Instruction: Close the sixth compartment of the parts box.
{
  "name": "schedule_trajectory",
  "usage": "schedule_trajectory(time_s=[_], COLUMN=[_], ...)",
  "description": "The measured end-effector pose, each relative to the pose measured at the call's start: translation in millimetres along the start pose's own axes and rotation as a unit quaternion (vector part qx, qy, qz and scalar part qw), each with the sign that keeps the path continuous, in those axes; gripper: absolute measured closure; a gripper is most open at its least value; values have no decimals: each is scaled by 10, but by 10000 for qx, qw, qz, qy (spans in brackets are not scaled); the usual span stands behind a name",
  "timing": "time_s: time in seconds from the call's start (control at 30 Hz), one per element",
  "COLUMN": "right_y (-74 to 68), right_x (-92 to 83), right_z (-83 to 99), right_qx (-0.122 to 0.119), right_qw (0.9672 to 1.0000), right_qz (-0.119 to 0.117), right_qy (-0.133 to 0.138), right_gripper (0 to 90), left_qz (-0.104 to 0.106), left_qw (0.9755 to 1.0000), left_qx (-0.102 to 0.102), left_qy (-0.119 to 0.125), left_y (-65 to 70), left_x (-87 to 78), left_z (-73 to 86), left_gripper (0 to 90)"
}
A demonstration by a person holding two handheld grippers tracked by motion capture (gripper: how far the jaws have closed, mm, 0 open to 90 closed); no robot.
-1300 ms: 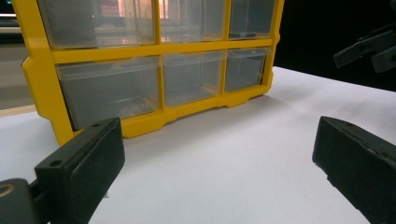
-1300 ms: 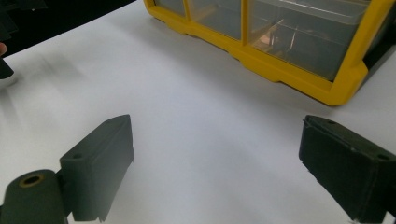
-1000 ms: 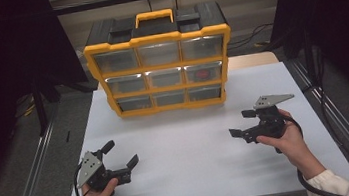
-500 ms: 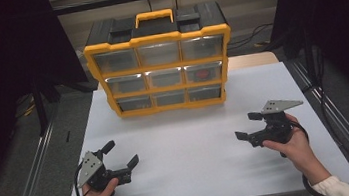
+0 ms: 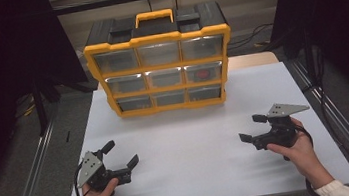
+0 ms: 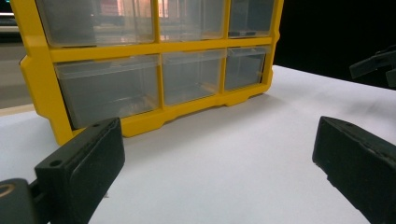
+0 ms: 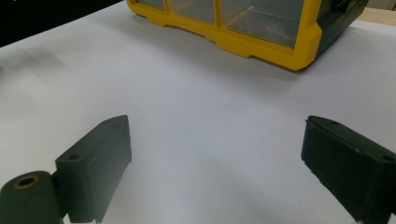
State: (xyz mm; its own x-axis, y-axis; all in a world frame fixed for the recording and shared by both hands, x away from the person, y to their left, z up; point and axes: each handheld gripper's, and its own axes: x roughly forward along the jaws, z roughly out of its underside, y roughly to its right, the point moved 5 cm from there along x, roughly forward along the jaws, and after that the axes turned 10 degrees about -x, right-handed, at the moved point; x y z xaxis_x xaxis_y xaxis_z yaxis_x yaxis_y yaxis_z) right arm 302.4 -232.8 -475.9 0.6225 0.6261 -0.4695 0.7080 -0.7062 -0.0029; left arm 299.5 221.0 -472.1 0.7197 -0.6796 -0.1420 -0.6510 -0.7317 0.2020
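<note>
A yellow and black organizer case [image 5: 160, 64] with a yellow handle and clear drawers stands upright at the back of the white table [image 5: 191, 126]. One middle-row drawer [image 5: 203, 73] on the right holds something red. My left gripper [image 5: 120, 154] rests low at the table's front left, open, with nothing between its jaws. It faces the case's lower drawers [image 6: 154, 84]. My right gripper [image 5: 252, 127] sits open at the front right, jaws pointing left across the table, also with nothing in them. The case's bottom corner [image 7: 261, 32] shows in the right gripper view.
Metal rails [image 5: 30, 171] run along both sides of the table. Cables [image 5: 255, 35] lie on the floor behind the case. Dark curtains close the space at left and right. White tabletop stretches between the two grippers and the case.
My right gripper has moved down and toward the table's front right, nearer the surface. The left gripper has stayed in place.
</note>
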Motion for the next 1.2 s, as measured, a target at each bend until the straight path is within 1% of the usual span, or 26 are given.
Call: schedule_trajectory(time_s=[0.17, 0.2, 0.3, 0.37, 0.4, 0.43, 0.47, 0.53, 0.57, 0.6, 0.63, 0.7, 0.77, 0.83, 0.87, 0.9, 1.0, 1.03, 1.07, 1.1, 1.2], right_y=[-3, -6, 5, 13, 13, 16, 18, 17, 23, 20, 20, 30, 34, 37, 33, 32, 26, 26, 28, 32, 37], right_x=[-19, -28, -57, -71, -77, -83, -90, -98, -103, -109, -115, -128, -145, -158, -162, -163, -164, -165, -172, -180, -210], right_z=[22, 28, 49, 70, 74, 79, 84, 91, 96, 103, 107, 122, 129, 137, 141, 150, 178, 187, 191, 192, 189], right_qx=[-23, 2, 24, 18, 75, 66, 82, 90, 80, 94, 104, 95, 134, 108, 119, 107, 95, 92, 80, 81, 97], right_qw=[10000, 10000, 9998, 9998, 9997, 9997, 9996, 9995, 9994, 9993, 9992, 9991, 9987, 9984, 9983, 9984, 9983, 9984, 9983, 9980, 9976], right_qz=[49, 45, 123, 153, 167, 143, 182, 171, 217, 196, 226, 262, 306, 331, 338, 337, 387, 384, 380, 430, 438], right_qy=[67, 61, 135, 142, 164, 185, 204, 249, 271, 291, 319, 318, 379, 439, 461, 440, 419, 410, 435, 460, 531], right_gripper=[87, 86, 84, 77, 76, 76, 75, 74, 72, 72, 71, 71, 71, 71, 71, 68, 67, 67, 67, 67, 66], left_qz=[3, 3, -16, -8, -18, -1, 7, 27, 12, 30, 22, 35, 12, 12, 15, 16, 41, 15, 20, 34, 17], left_qw=[10000, 10000, 10000, 10000, 10000, 10000, 10000, 10000, 10000, 10000, 10000, 10000, 10000, 10000, 10000, 10000, 10000, 10000, 10000, 10000, 10000], left_qx=[13, -12, 55, 21, 64, -6, -9, 25, 55, 39, 81, 39, 65, 62, 4, 49, 46, 87, 31, -8, 26], left_qy=[-13, 10, -9, -10, -9, 8, 9, -26, -26, -31, -39, -18, -29, -31, 1, -4, -14, -16, -8, 7, -8], left_y=[-2, 2, -10, -6, -12, 1, 5, 6, 3, 7, 3, 8, 1, 2, 9, 5, 9, 3, 9, 11, 5], left_x=[-1, 2, -4, -4, -4, 1, 5, 7, 9, 12, 10, 14, 9, 9, 12, 12, 14, 10, 10, 13, 12], left_z=[1, 0, -4, -3, -5, -2, -1, 4, 3, 5, 4, 3, 3, 2, 1, -1, 0, -4, -2, -2, 0], left_gripper=[23, 23, 23, 23, 23, 23, 23, 23, 23, 23, 23, 23, 23, 23, 23, 23, 23, 23, 23, 23, 23])
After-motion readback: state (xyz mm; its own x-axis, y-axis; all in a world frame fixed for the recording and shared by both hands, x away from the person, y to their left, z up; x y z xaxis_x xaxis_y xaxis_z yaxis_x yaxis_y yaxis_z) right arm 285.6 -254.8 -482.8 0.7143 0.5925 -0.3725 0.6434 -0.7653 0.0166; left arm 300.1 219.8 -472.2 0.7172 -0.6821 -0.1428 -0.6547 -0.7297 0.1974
